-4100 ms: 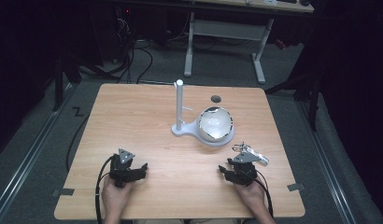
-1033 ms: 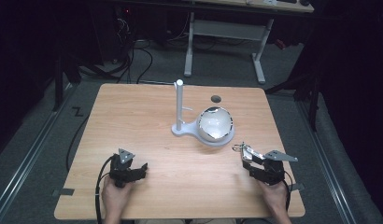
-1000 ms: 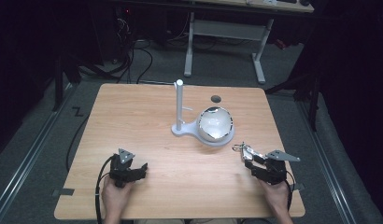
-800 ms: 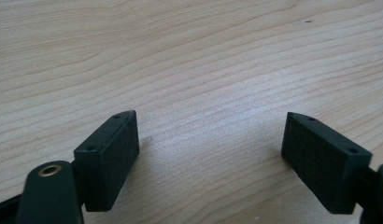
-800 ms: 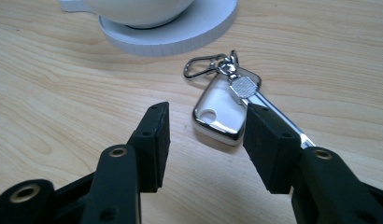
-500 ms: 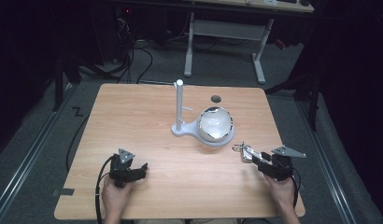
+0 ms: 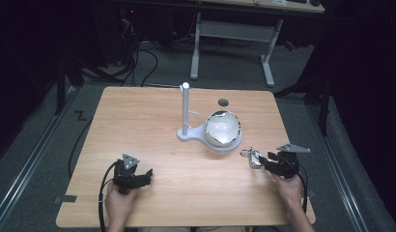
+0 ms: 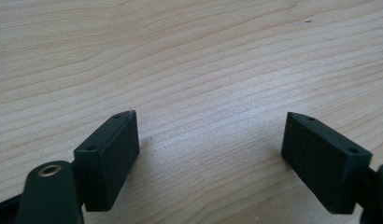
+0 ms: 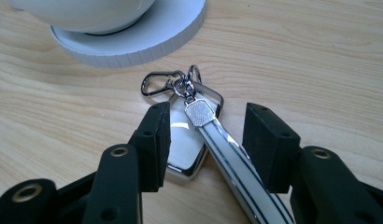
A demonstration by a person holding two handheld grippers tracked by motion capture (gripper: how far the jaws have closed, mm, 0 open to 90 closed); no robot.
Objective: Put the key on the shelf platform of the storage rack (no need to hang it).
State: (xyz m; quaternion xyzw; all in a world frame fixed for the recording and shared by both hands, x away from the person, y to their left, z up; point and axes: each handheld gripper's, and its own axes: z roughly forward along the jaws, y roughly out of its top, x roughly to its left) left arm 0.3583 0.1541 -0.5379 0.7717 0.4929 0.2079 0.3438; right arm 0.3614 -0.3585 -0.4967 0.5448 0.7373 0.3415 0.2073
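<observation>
Chrome-edged white key fob with strap (image 9: 187, 140) lies on the worktop (image 7: 152, 125) at lower right of the high view, its long axis running between the right gripper (image 9: 206, 140) fingers, which have just been closing but are not yet pressing; the left gripper (image 8: 210, 156) rests open, well apart

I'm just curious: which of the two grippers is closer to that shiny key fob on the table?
Right. The right gripper has its jaws on either side of the key fob; the left gripper sits far across the table.

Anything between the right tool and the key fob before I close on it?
Nothing visible. The right tool already straddles the key fob on the table, jaws closing in, pads not yet pressing. The stand sits clear beyond its clip.
</observation>
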